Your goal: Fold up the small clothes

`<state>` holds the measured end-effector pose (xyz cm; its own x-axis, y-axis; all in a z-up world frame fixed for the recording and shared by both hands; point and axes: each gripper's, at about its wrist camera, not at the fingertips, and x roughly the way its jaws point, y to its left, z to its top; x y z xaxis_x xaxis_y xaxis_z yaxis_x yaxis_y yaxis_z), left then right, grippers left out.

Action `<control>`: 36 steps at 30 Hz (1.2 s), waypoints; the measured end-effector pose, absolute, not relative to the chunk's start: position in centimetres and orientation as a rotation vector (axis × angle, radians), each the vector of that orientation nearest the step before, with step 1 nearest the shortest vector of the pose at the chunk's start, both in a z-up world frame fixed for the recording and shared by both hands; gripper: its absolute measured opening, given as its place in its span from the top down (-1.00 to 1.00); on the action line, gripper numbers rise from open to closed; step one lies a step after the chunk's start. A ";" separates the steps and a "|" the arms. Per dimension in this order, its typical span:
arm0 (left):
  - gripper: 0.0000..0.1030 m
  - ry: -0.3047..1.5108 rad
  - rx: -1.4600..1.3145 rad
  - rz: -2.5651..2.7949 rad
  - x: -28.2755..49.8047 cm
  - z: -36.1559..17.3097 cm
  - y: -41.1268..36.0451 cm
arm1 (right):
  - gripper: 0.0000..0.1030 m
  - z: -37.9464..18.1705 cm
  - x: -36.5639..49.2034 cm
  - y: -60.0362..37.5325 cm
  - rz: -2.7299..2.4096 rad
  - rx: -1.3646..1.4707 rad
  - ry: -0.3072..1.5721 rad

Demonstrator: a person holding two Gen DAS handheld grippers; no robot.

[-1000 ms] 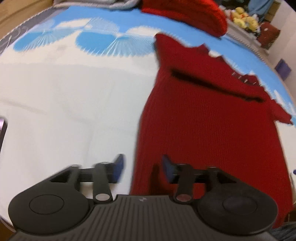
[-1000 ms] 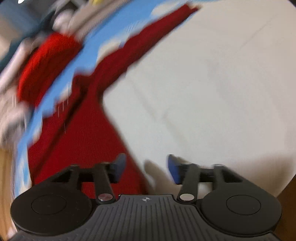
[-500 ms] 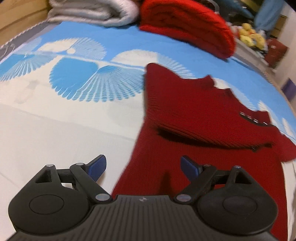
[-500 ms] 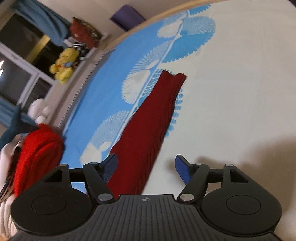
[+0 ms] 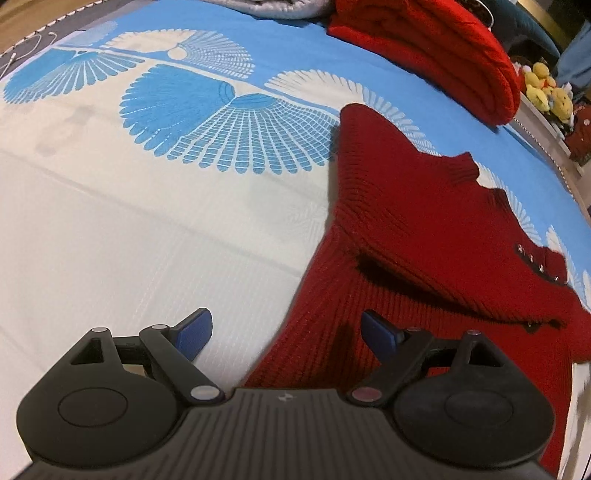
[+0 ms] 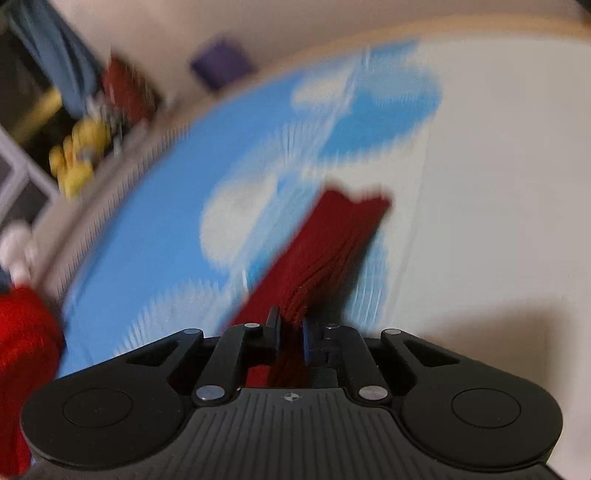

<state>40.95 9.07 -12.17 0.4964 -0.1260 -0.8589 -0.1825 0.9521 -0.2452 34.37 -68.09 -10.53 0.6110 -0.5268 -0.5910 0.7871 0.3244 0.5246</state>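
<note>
A small dark red knit sweater (image 5: 424,236) lies on the blue and white bed sheet (image 5: 147,184), with one sleeve folded across its body. My left gripper (image 5: 286,334) is open and empty, just above the sweater's near left edge. In the blurred right wrist view, my right gripper (image 6: 290,328) is shut on the red sweater's sleeve (image 6: 332,236), which stretches away from the jaws over the sheet.
A folded bright red knit (image 5: 436,48) and a grey folded cloth (image 5: 280,5) lie at the far edge of the bed. Yellow plush toys (image 5: 546,92) sit beyond the bed at the right; they also show in the right wrist view (image 6: 77,162).
My right gripper has closed on the red sleeve; it was open half a second ago. My left gripper has opened wider and come closer to the sweater's left edge.
</note>
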 end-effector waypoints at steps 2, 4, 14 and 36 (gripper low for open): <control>-0.76 1.051 -0.334 0.032 40.9 -12.1 9.1 | 0.80 -9.7 33.3 -67.8 -0.923 0.883 0.320; -0.76 1.049 -0.336 0.027 40.8 -12.0 9.1 | 0.80 -9.9 32.9 -67.5 -0.962 0.859 0.337; -0.76 1.018 -0.378 0.036 40.5 -11.2 10.1 | 0.79 -7.8 35.8 -63.0 -0.889 0.591 0.393; -0.77 1.007 -0.585 0.263 39.1 -9.3 17.9 | -0.09 -10.5 34.3 -23.9 0.201 -0.181 0.735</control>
<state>39.14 17.88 -9.30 0.5196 -0.0567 -0.8525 -0.4658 0.8176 -0.3383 34.29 -23.87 -10.48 0.7244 0.1183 -0.6791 -0.2443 0.9653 -0.0925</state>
